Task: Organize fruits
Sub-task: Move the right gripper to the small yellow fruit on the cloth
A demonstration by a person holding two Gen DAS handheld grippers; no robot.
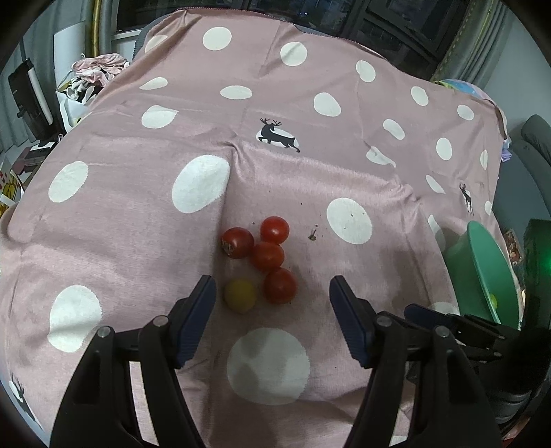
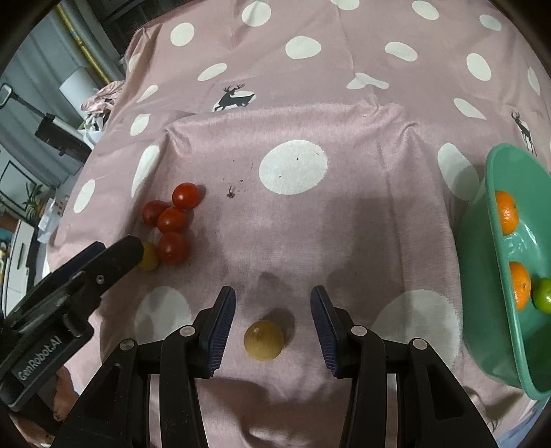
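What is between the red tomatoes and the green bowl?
Only bare pink spotted cloth between the red cherry tomatoes and the green plastic bowl, seen from the right wrist.

You can read one marking only: "GenRobot.AI" in pale letters on the black body of the left gripper [image 2: 137, 256], lower left of the right wrist view.

Table covered w/ pink cloth [image 1: 310, 179], white polka dots + small dark deer prints; creased, a few dark crumbs. Far side: dark window panes [image 1: 396, 27], night outside, grey curtain [image 1: 482, 51] w/ gold trim at rt. Left bkgd: pile of crumpled laundry [image 1: 96, 69], white cabinet [image 2: 17, 258], potted plant [image 2: 34, 200]. Grey chair [image 1: 537, 138] at far rt. Indoor light, soft shadows on cloth.
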